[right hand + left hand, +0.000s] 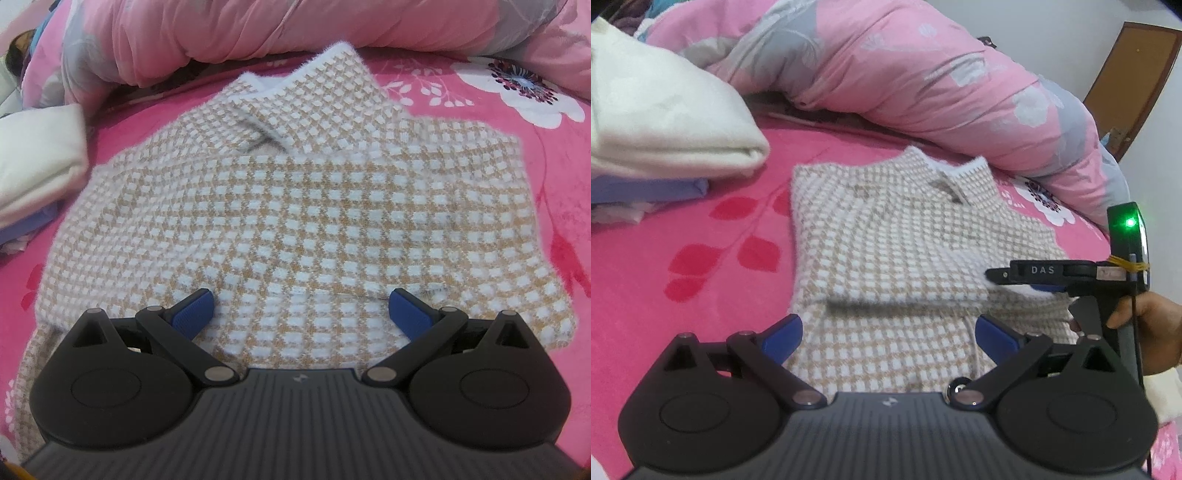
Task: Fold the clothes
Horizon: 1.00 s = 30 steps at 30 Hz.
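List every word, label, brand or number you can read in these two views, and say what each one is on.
"DAS": white letters on the black finger of the right gripper, seen from the left wrist view.
A small pale logo on the left gripper body: a mark, not readable text.
The checked sweater and pink bedsheet carry no text.

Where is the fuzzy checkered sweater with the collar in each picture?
Left wrist view: the beige-and-white checked knit sweater lies in the middle of the picture on the pink bedsheet, collar at the far end.
Right wrist view: the sweater fills most of the picture, just past the open blue-padded fingers.
Shared landmark: the folded cream-white cloth, left of the sweater in both.
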Tool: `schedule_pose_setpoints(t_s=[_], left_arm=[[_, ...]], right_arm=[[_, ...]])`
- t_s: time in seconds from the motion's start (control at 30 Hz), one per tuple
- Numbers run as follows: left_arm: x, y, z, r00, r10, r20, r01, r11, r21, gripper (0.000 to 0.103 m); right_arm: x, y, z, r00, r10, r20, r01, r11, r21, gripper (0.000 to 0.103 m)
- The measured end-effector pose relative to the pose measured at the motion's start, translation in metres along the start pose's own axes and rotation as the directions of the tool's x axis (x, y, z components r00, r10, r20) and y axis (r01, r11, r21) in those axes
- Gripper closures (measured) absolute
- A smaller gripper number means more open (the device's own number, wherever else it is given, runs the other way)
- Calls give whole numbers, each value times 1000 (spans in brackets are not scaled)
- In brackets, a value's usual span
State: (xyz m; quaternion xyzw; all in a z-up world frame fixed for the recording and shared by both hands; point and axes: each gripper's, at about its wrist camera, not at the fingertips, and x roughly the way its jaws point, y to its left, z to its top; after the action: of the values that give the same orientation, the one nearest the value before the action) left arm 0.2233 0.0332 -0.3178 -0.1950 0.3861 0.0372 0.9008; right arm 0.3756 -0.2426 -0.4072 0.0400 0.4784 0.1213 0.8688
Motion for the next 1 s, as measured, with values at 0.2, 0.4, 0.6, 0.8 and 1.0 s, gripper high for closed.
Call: schedule_pose_setpoints(t_s=[0.2, 0.4, 0.6, 0.8, 1.0], left_arm=[[0, -1, 0, 1000, 0, -3, 0, 1000, -6, 3], [1, -1, 2, 1000, -10, -12, 10, 1000, 3, 3], [1, 0, 1, 1000, -18, -16, 18, 1000, 2, 3], [2, 0, 1, 999, -39, -21, 39, 999, -1, 3], [2, 2, 0, 999, -39, -23, 39, 999, -11, 3]], right_arm=[[0, 1, -1, 1000, -5, 3, 5, 1000, -8, 1], [1, 5, -1, 1000, -18, -3, 18, 1000, -25, 1], [1, 7, -4, 1000, -29, 7, 30, 999, -32, 1], [1, 8, -5, 999, -36, 9, 37, 999, -31, 1], [1, 9, -6, 999, -42, 13, 43, 999, -32, 1]])
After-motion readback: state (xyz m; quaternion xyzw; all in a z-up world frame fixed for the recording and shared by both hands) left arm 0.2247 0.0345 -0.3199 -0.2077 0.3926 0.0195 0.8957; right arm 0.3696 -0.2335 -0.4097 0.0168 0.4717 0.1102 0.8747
